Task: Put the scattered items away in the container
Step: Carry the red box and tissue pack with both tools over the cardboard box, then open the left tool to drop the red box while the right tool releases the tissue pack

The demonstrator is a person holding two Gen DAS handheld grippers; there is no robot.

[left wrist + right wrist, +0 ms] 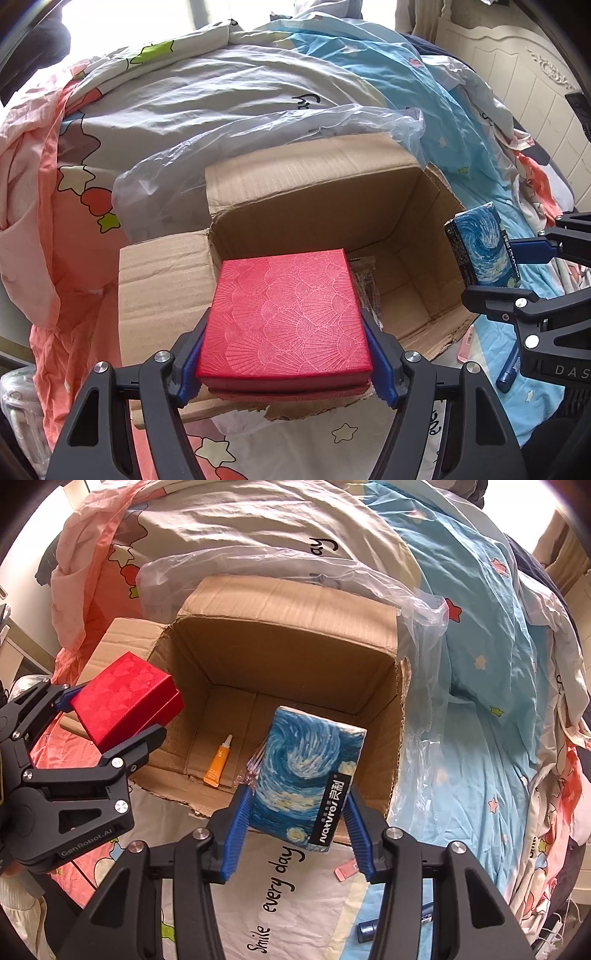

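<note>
My left hand-held gripper clamps the red gift box over the cardboard box's near-left rim. My right hand-held gripper clamps the blue tissue pack above its near edge; an orange tube lies inside.

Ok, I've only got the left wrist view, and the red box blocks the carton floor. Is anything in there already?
Observer: Yes, an orange tube lies on the floor of the carton, toward its near left.
Operator: How do the right tongs hold the blue pack?
Observer: The right tongs clamp the blue pack by its near end, and the rest juts out over the opening.
Operator: And where is my red box?
Observer: The red box in the left tongs hangs at the carton's left edge, over the flap.
</note>
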